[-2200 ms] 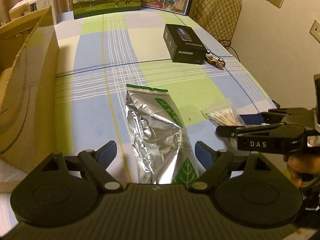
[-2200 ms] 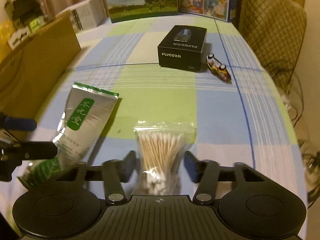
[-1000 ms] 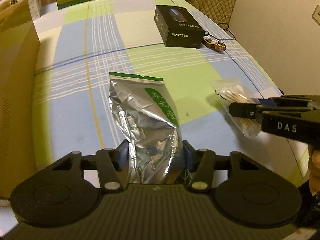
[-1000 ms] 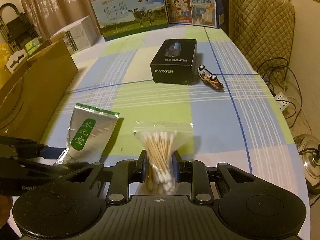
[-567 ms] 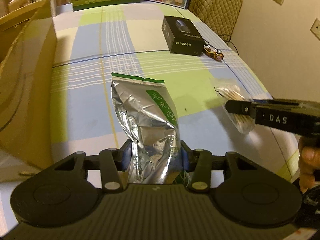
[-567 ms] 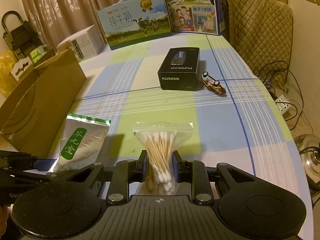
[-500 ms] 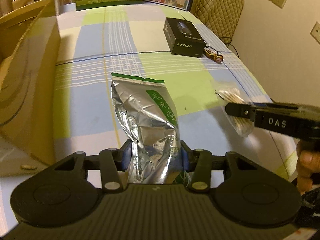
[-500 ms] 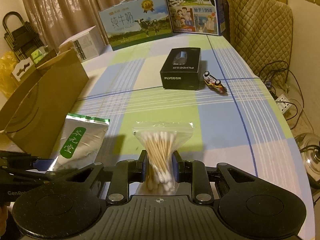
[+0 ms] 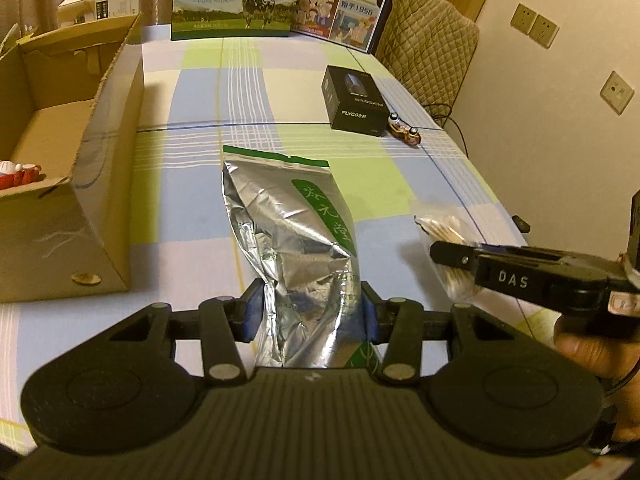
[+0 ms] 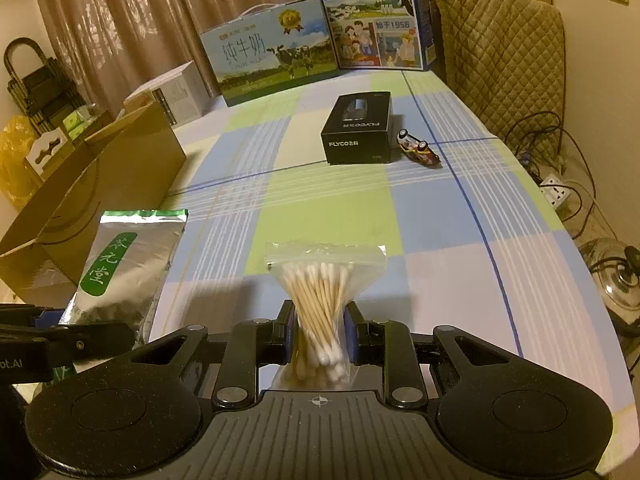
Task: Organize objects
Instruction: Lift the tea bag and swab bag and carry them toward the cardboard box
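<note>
My left gripper (image 9: 310, 314) is shut on the lower end of a silver foil pouch with a green label (image 9: 288, 232) and holds it above the checked tablecloth; the pouch also shows in the right wrist view (image 10: 124, 264). My right gripper (image 10: 319, 334) is shut on a clear bag of cotton swabs (image 10: 320, 292), lifted off the table. The swab bag (image 9: 444, 228) and the right gripper (image 9: 440, 250) show at the right of the left wrist view. An open cardboard box (image 9: 60, 168) stands at the left.
A black FLYCO box (image 10: 358, 128) and a small toy car (image 10: 418, 151) lie mid-table. Two milk cartons (image 10: 272, 56) stand at the far edge. A small red and white item (image 9: 18, 170) lies inside the cardboard box. A padded chair (image 10: 500, 60) is at the far right.
Both grippers closed on their items, the left on the pouch and the right on the swab bag, then rose from the table. The cardboard box's inside has come into the left view.
</note>
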`<state>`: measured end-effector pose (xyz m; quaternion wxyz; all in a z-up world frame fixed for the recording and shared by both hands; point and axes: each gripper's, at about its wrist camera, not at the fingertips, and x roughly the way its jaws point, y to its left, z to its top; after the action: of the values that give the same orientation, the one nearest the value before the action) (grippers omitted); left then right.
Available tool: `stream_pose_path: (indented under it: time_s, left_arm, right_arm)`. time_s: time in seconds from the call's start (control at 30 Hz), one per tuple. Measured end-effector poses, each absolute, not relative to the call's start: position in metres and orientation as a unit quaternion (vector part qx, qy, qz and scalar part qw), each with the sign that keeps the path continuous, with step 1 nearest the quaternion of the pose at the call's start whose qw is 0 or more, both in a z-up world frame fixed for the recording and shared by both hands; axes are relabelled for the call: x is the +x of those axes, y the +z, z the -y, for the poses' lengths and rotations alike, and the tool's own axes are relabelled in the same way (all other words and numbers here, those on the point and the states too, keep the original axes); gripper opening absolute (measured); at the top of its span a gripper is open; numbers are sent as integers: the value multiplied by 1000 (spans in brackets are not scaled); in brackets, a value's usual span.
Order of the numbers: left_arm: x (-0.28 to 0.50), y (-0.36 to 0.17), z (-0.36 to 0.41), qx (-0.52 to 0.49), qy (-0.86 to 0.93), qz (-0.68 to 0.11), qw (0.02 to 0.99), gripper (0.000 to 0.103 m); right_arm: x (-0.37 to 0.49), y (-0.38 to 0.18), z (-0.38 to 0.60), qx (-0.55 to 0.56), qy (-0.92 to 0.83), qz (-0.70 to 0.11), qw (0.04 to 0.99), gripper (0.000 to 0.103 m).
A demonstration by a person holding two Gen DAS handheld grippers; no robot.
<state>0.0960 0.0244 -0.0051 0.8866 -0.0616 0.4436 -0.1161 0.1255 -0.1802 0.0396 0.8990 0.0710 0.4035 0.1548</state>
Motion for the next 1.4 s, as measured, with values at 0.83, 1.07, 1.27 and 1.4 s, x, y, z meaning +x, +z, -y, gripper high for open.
stream_pose_path:
  time_s: [0.83, 1.07, 1.27, 1.4]
  left_arm:
    - [76, 20, -50, -64, -102, -422, 898, 42]
    - [78, 48, -83, -77, -84, -405, 907, 42]
    - [73, 69, -110, -66, -68, -395, 914, 42]
    - [70, 80, -128, -63, -59, -386, 918, 42]
  right_arm:
    - [116, 56, 142, 69, 197, -395, 895, 21]
    - [116, 88, 113, 44, 224, -378, 897, 21]
    - [118, 117, 75, 21, 251, -354, 900, 21]
    - [120, 131, 50, 10, 274, -345, 898, 21]
